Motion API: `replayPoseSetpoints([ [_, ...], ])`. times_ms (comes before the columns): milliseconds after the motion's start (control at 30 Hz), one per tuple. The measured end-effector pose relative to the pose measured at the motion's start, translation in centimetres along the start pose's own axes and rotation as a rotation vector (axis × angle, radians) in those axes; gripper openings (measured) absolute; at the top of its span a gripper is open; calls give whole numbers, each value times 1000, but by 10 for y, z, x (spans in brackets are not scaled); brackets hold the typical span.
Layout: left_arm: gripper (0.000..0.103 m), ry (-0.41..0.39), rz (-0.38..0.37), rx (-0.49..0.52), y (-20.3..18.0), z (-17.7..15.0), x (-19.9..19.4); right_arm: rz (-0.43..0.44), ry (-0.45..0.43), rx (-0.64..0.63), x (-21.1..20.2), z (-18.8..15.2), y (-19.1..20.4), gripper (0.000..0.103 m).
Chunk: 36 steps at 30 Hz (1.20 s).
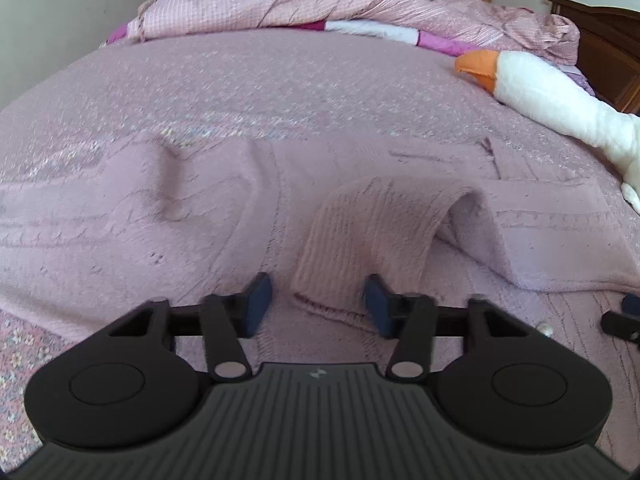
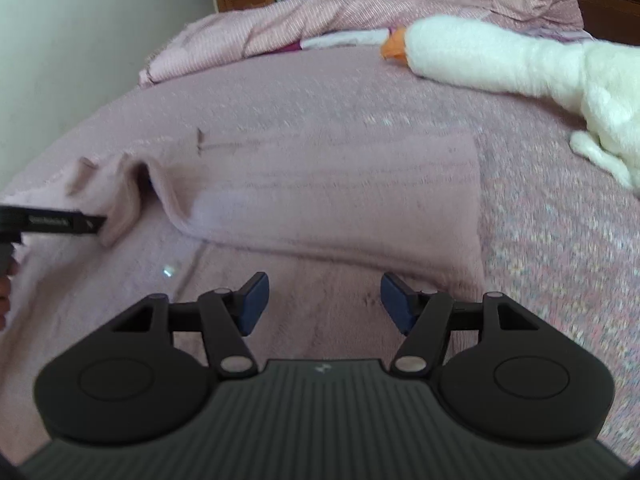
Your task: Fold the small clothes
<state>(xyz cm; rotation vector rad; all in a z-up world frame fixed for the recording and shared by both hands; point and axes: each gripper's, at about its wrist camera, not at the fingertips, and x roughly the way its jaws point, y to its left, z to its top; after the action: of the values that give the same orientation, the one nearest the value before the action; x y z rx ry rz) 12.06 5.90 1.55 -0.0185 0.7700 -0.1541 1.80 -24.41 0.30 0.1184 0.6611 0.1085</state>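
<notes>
Left gripper (image 1: 318, 304) has its jaws spread wide over a raised fold of the pale pink knitted sweater (image 1: 248, 208), which is lying on the mauve bedspread (image 1: 280, 80) — right gripper (image 2: 324, 302) also released, gripping nothing, white plush goose (image 2: 500, 68) far right.

One pink knit garment (image 1: 280, 216) lies on one bed (image 1: 280, 92). There is one white plush goose (image 2: 500, 64), one bunched-up quilt (image 1: 320, 4) at the far edge, and two grippers (image 1: 318, 300), (image 2: 324, 298), each with two blue-padded fingers.
</notes>
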Motion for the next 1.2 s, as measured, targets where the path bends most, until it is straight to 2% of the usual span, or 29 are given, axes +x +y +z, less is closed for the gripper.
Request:
replayPoseSetpoints([
  [33, 12, -2, -28, 14, -2, 0, 0, -2, -10, -2, 1, -4, -1, 64],
  [100, 5, -25, -16, 61, -6, 2, -5, -4, -40, -31, 1, -10, 1, 64],
  [200, 5, -64, 19, 124, -7, 12, -14, -5, -59, -54, 1, -15, 1, 65],
  [267, 5, -86, 79, 158, -1, 22, -17, 0, -62, -43, 1, -14, -1, 66],
  [400, 5, -68, 154, 184, 19, 39, -12, 5, -65, -35, 1, -16, -2, 66],
  [600, 7, 2, 124, 151, 35, 47, -12, 4, -61, -16, -6, -8, -3, 66],
  [633, 8, 3, 118, 137, 38, 46, -14, 4, -72, -3, -9, -6, -5, 66],
  [733, 26, 1, 94, 86, 41, 37, -23, 4, -124, 29, -21, 4, -14, 66],
  [800, 47, -6, 96, 77, 38, 33, -24, -13, -141, 36, -23, 10, -21, 66],
  [867, 50, 2, 122, 96, 33, 29, -22, -38, -120, 38, -18, 13, -27, 66],
  [967, 50, 41, 158, 111, 27, 22, -12, -68, -62, 22, -2, 8, -34, 66],
  [1067, 50, 46, 166, 90, 29, 17, -12, -106, -63, -12, 3, 2, -34, 66],
  [1200, 51, 43, 178, 61, 35, 15, -24, -103, -66, 28, -2, 4, -36, 66],
])
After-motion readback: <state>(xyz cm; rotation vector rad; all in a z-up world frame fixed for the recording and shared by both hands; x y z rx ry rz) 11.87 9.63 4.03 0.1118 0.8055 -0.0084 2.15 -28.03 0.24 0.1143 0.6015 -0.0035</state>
